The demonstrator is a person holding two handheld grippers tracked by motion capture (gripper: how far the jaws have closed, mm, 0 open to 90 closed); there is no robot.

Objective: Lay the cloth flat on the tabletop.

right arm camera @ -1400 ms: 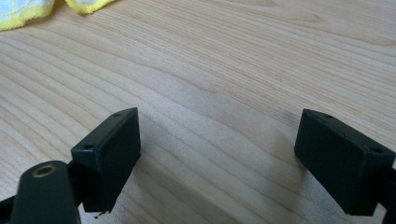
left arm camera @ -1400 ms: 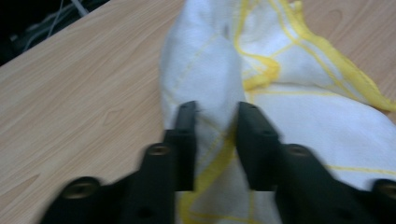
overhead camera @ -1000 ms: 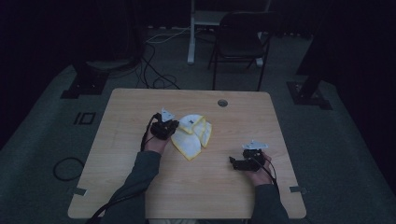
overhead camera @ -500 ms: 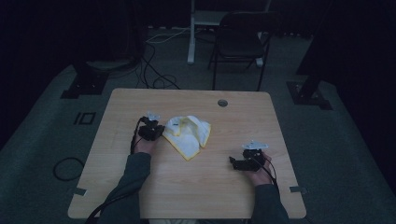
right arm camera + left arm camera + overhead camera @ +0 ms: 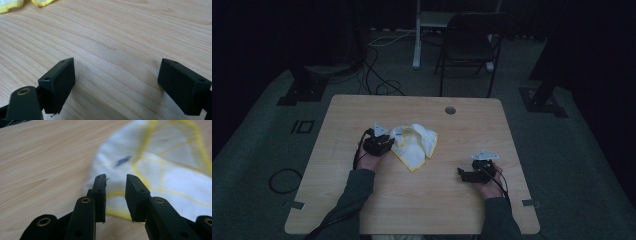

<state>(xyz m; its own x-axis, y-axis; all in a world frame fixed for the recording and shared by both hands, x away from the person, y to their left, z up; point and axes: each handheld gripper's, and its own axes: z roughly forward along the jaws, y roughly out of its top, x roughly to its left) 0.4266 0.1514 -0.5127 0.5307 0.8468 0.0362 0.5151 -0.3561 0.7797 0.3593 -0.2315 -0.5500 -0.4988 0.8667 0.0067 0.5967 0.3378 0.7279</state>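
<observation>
Your left claw (image 5: 115, 185), jaws just parting over nothing, sits at the cloth's (image 5: 414, 144) left edge; your right claw (image 5: 468, 175) idles open at lower right.

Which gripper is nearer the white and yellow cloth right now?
Left. The left gripper sits at the cloth's left edge, its fingers open over the fabric, having just been opening. The right gripper rests apart on bare table, open.
</observation>
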